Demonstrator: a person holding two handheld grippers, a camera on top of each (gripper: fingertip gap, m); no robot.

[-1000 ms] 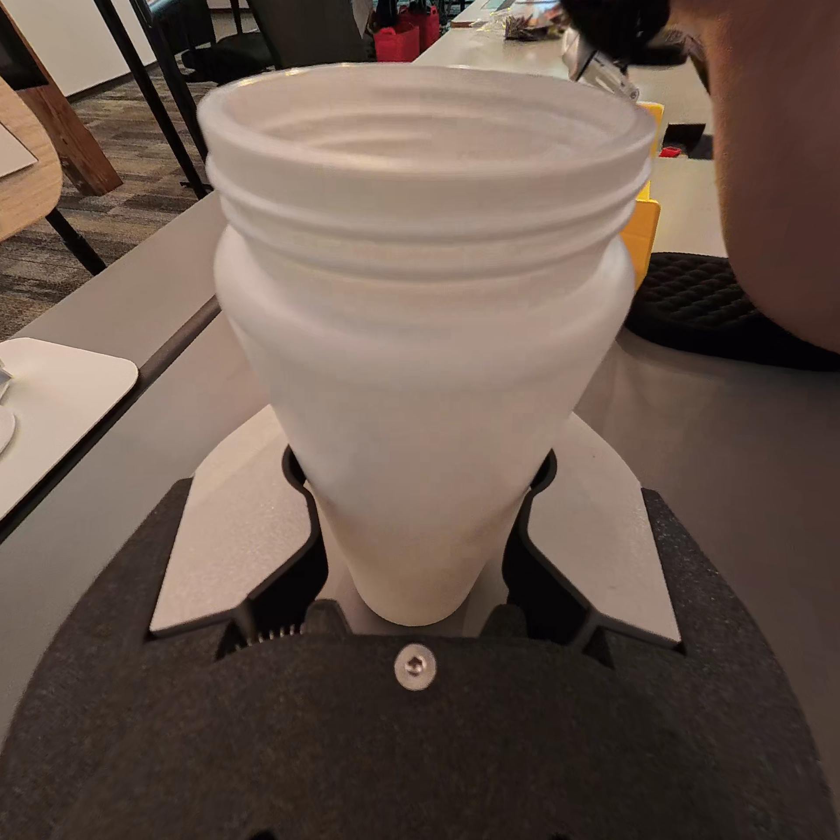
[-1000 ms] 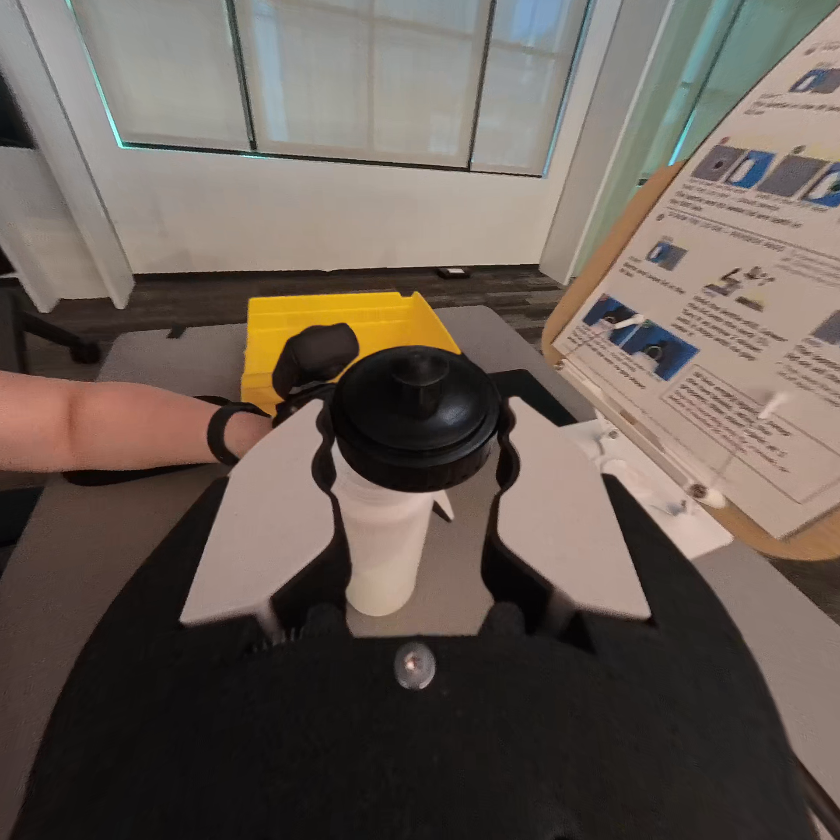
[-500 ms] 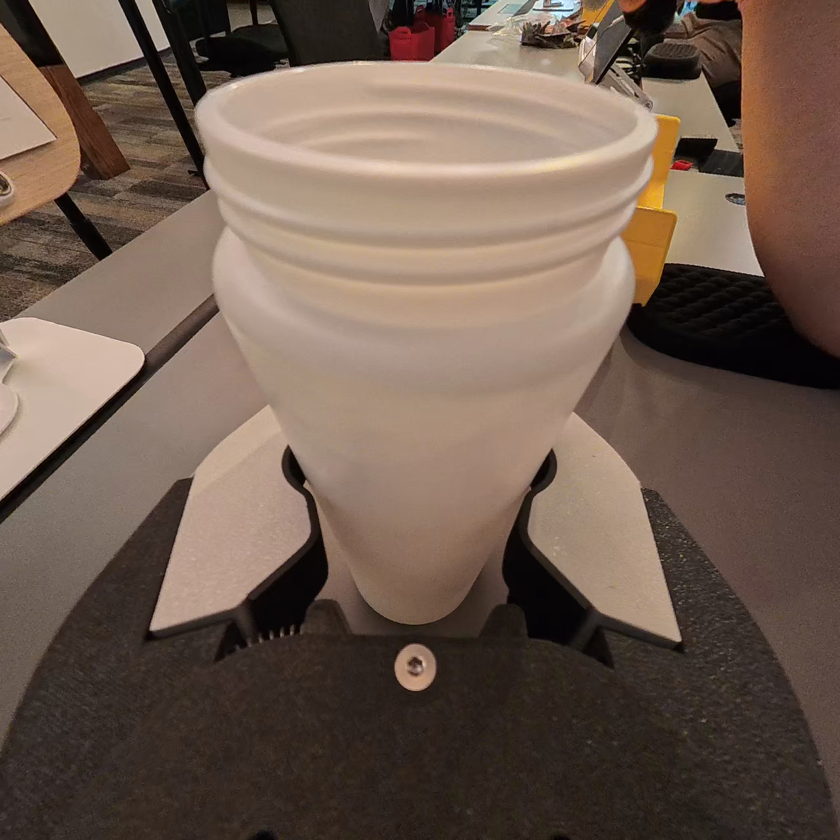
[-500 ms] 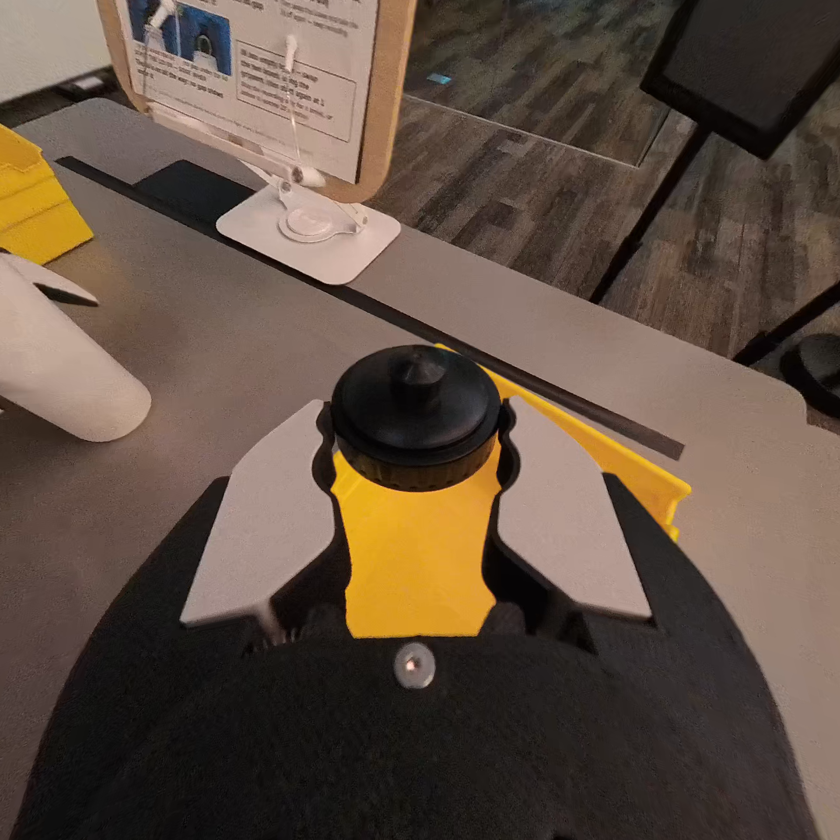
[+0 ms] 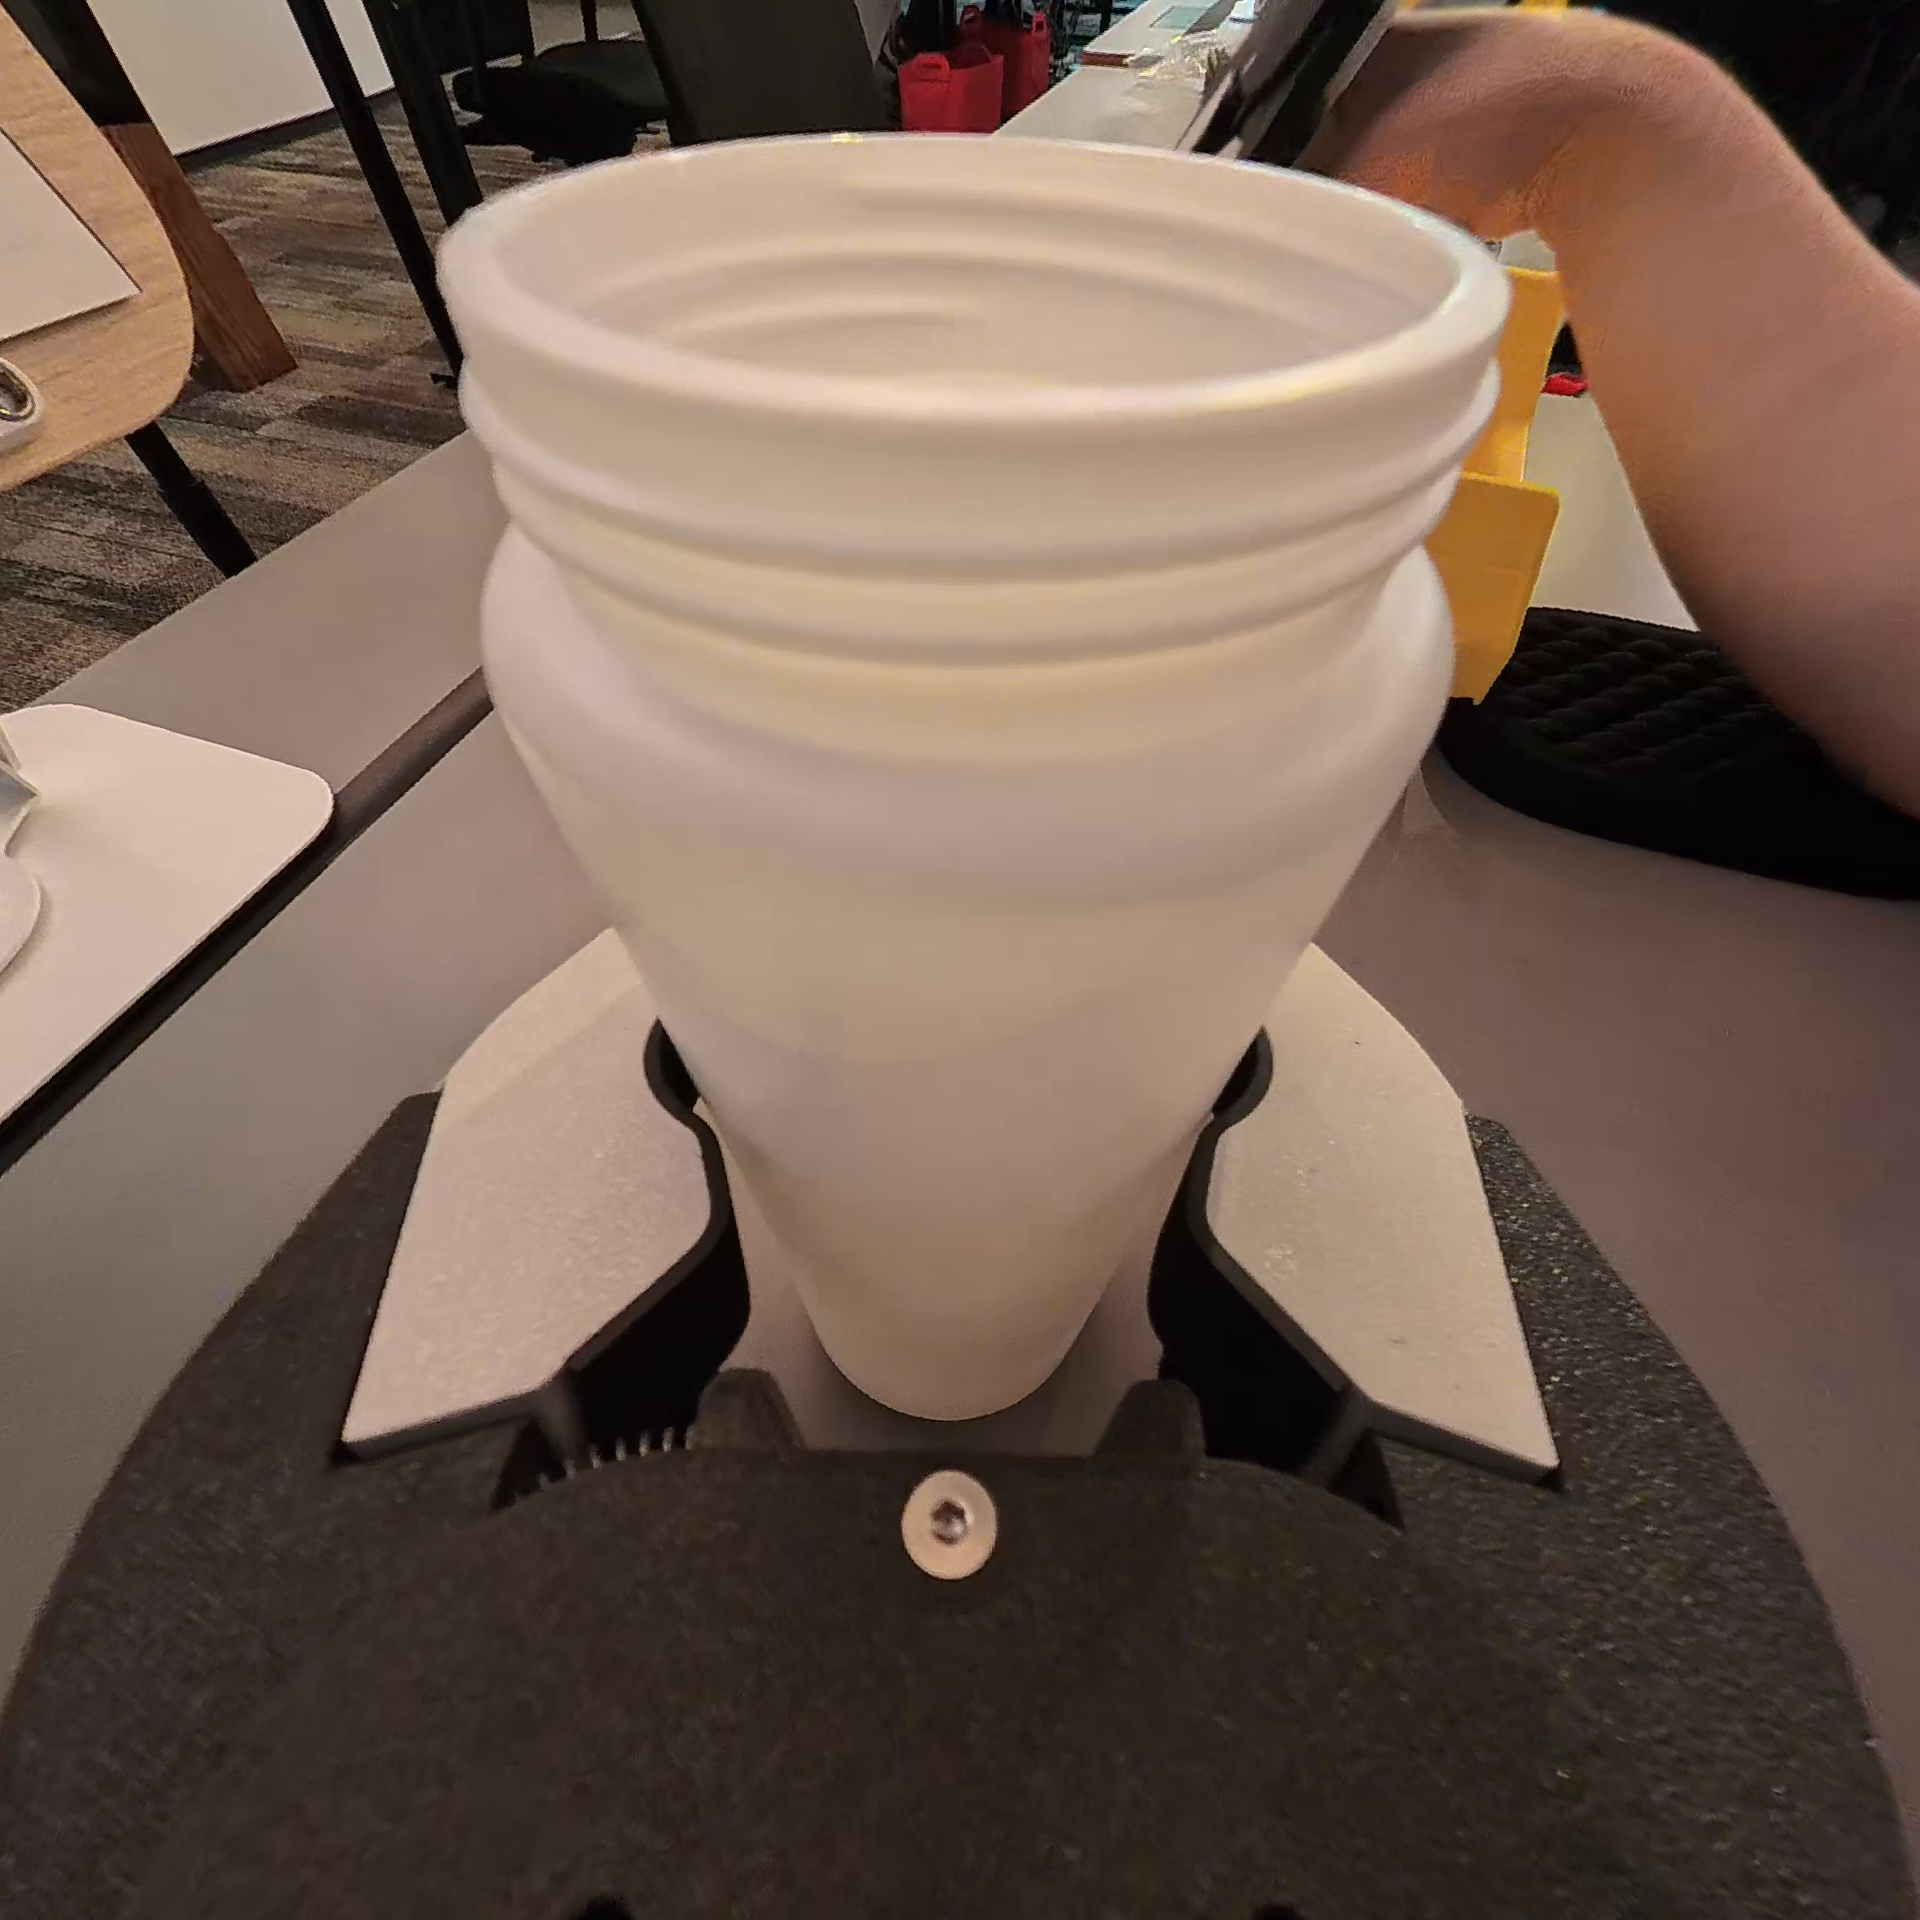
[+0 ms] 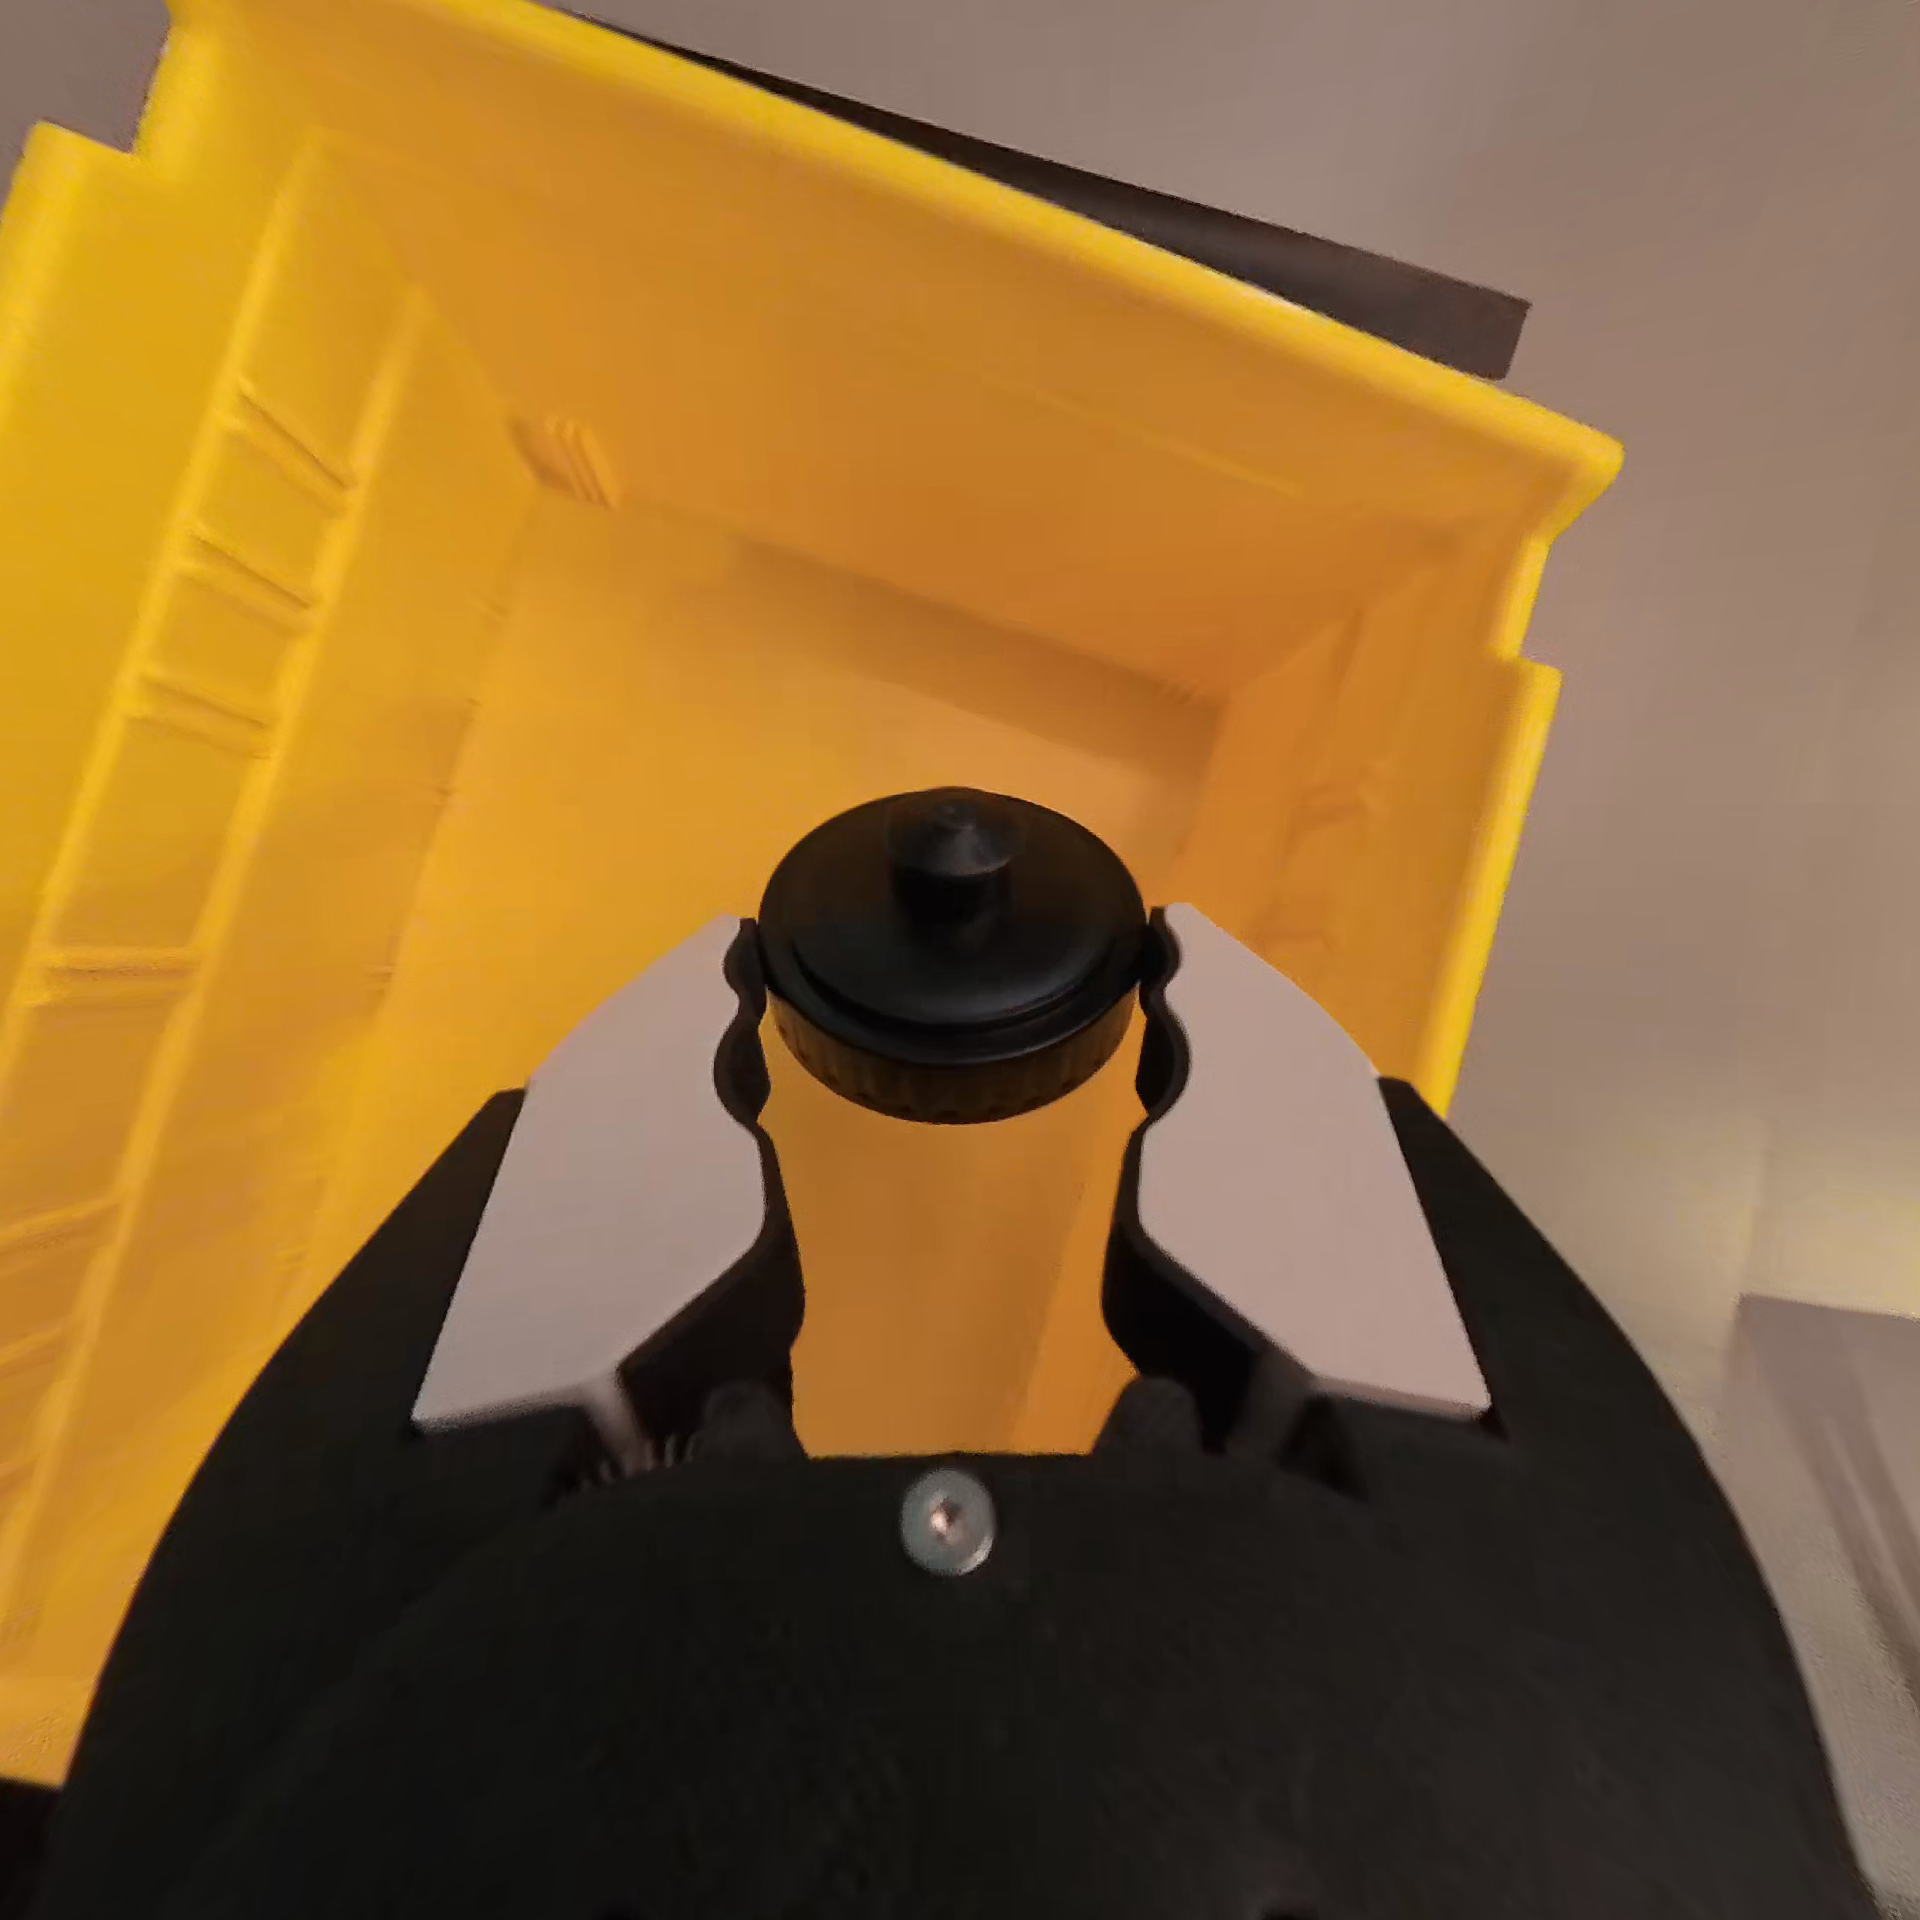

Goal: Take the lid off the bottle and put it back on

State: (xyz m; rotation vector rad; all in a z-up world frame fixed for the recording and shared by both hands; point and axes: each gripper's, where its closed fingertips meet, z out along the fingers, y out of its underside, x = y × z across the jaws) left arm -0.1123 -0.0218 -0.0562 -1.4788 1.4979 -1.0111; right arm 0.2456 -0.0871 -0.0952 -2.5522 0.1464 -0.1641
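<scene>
A white plastic bottle [image 5: 956, 831] with an open, threaded mouth fills the left wrist view. My left gripper [image 5: 956, 1081] is shut on its lower body and holds it upright on the grey table [image 5: 1558, 1039]. The black screw lid [image 6: 951, 966] with a spout knob is off the bottle. My right gripper [image 6: 951, 951] is shut on the lid at its fingertips and holds it over the inside of a yellow bin [image 6: 831, 416]. The bottle is out of the right wrist view.
The yellow bin also shows behind the bottle in the left wrist view [image 5: 1496, 540]. A person's arm [image 5: 1714, 416] reaches across at the right, above a black mesh pad [image 5: 1662, 769]. A white stand base [image 5: 135, 831] lies at the left.
My right gripper has carried the lid off the bottle, swung away and now hangs over the yellow bin. The left gripper keeps the bottle almost still. The arm has moved farther into the left view.
</scene>
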